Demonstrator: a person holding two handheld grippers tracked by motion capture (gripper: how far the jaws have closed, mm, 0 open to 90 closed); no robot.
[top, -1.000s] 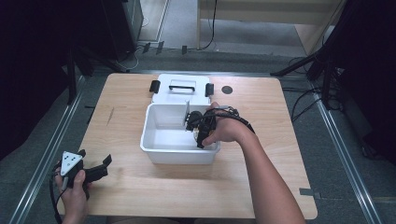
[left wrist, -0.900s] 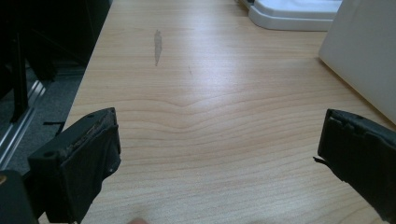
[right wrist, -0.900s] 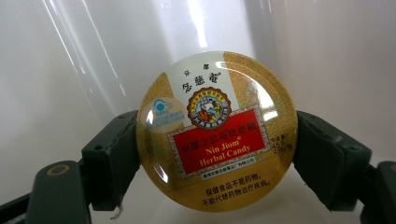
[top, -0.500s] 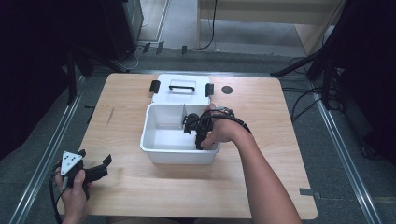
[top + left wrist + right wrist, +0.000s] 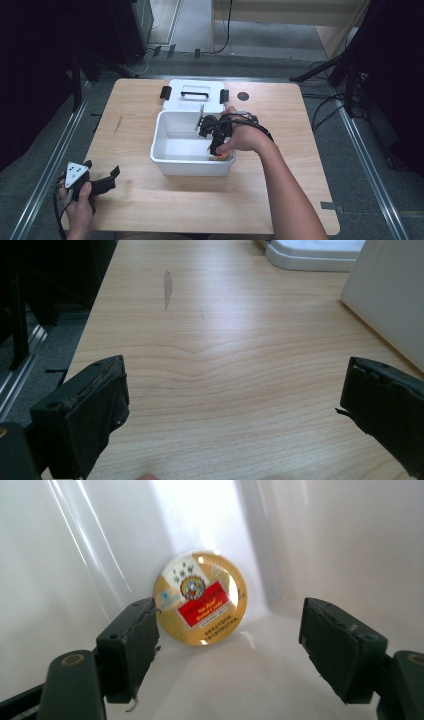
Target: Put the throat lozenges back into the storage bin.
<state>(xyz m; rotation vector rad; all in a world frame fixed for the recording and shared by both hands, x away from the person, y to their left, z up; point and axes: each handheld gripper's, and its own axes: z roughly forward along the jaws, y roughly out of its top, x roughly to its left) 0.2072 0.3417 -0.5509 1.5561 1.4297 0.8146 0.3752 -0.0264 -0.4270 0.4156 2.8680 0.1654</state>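
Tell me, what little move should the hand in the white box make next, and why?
Probably ease the right gripper forward and a bit left, then close. Its jaws stand open, and the round gold tin lies beyond them on the floor of the white bin, nearer the left jaw than the right, so it is not yet between them. The left gripper hangs open over the table.
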